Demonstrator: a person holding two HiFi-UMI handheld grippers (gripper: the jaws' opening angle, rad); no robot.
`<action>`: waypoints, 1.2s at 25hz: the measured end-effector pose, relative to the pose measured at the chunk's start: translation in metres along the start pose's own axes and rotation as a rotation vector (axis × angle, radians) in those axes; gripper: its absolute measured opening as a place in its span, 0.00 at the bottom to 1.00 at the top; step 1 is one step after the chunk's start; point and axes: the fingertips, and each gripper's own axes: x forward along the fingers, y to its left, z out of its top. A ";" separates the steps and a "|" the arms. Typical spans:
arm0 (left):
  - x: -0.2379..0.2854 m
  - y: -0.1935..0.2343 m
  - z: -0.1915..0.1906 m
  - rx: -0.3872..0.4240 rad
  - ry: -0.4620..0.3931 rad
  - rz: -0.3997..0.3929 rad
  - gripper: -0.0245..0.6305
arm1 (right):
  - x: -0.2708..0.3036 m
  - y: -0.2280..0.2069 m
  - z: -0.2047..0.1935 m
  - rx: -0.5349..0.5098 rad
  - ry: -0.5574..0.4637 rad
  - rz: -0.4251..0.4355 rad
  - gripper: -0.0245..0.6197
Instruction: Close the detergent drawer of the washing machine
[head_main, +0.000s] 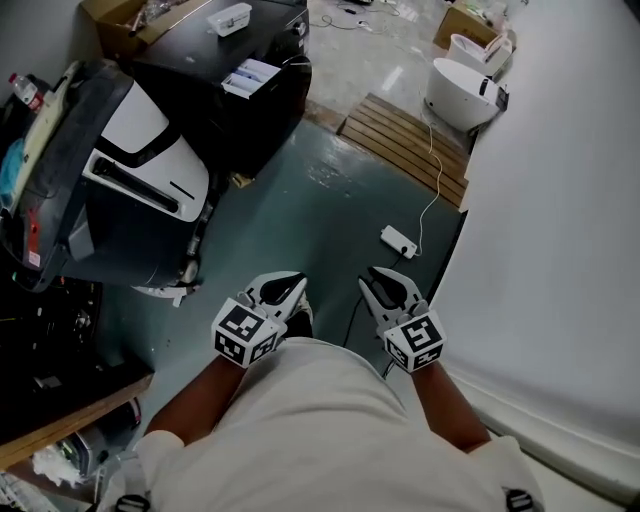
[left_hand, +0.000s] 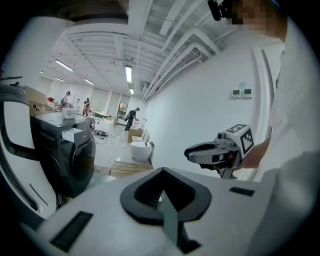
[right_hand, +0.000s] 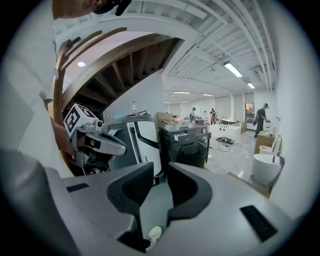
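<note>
The black washing machine (head_main: 215, 120) stands well ahead of me on the floor, and its white detergent drawer (head_main: 250, 77) sticks out of the front. The left gripper view shows the machine (left_hand: 75, 160) at the left, with the drawer (left_hand: 75, 134) pulled out. It stands mid-frame and far off in the right gripper view (right_hand: 190, 145). Both grippers hang close to my body, away from the machine. My left gripper (head_main: 290, 288) (left_hand: 161, 192) is shut with nothing in it. My right gripper (head_main: 378, 283) (right_hand: 160, 172) stands open, and only floor shows between its pads.
A white and black appliance (head_main: 130, 190) lies tilted at the left, next to the washing machine. A power strip (head_main: 398, 241) and its cable lie on the green floor ahead. Behind it are a wooden pallet (head_main: 410, 140) and white basins (head_main: 462, 92). A white wall (head_main: 560, 250) runs along the right.
</note>
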 end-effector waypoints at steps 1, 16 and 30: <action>0.005 0.008 0.006 0.006 -0.001 0.000 0.04 | 0.010 -0.008 0.006 -0.004 0.001 0.002 0.15; 0.019 0.143 0.067 -0.019 -0.068 0.083 0.04 | 0.179 -0.082 0.091 -0.105 -0.011 0.053 0.15; -0.016 0.246 0.094 -0.096 -0.159 0.335 0.04 | 0.324 -0.124 0.122 -0.224 -0.007 0.153 0.16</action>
